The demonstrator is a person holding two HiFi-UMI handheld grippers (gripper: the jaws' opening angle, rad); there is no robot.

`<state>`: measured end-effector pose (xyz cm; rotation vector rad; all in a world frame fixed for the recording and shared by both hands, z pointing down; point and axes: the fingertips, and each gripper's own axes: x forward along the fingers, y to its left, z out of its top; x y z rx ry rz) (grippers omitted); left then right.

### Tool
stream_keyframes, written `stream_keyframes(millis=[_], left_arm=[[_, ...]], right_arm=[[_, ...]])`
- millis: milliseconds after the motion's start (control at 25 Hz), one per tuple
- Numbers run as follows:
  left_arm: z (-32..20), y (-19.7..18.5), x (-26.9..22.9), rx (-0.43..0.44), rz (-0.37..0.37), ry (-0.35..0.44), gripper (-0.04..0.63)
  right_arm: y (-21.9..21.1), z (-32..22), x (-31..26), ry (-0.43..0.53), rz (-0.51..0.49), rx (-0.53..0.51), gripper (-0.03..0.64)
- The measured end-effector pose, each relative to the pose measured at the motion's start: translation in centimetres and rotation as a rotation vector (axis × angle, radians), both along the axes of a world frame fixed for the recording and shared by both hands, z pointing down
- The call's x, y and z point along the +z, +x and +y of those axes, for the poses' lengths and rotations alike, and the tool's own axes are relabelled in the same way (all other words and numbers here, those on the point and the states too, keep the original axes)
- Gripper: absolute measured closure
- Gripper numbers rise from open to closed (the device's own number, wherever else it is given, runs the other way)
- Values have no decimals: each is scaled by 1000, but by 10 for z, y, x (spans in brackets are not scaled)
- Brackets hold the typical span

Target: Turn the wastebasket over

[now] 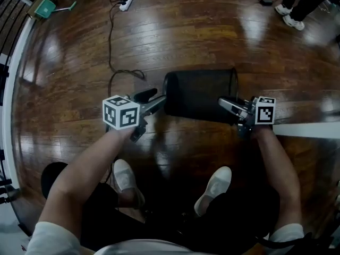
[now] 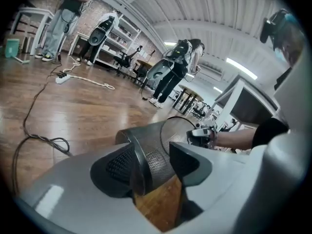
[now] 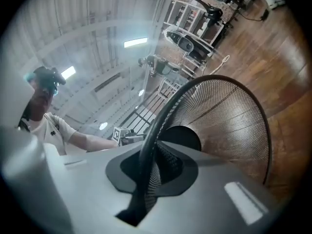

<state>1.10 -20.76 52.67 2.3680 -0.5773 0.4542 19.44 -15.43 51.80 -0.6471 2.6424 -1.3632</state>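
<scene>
A black mesh wastebasket (image 1: 199,95) lies on its side on the wooden floor, its base to the left and its open rim to the right. My left gripper (image 1: 158,101) is at the base end. In the left gripper view the base edge of the wastebasket (image 2: 146,152) stands between the wide jaws of the left gripper (image 2: 156,168), with floor showing in the gap. My right gripper (image 1: 227,105) is at the rim end. In the right gripper view the right gripper (image 3: 151,172) is shut on the wastebasket's rim (image 3: 158,126).
A black cable (image 1: 112,57) runs across the floor to a white power strip (image 1: 126,3) at the back. Someone's shoes (image 1: 289,15) stand at the far right. A white board edge (image 1: 308,130) lies to the right. My own shoes (image 1: 125,177) are just below the basket.
</scene>
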Motion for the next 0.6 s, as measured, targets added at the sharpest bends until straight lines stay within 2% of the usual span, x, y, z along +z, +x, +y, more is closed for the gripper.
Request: stream_keyframes(millis=[200,400,600], left_arm=[[2,11,26,-57,39,-52,380],[3,14,40,-66,60,-90,380],[2,14,42,-62,90,-111,374]], right_arm=[[3,8,13,-10,9,1,594],[0,8,10,-10,30,1,586],[13,8,16,-22,193,52,479]])
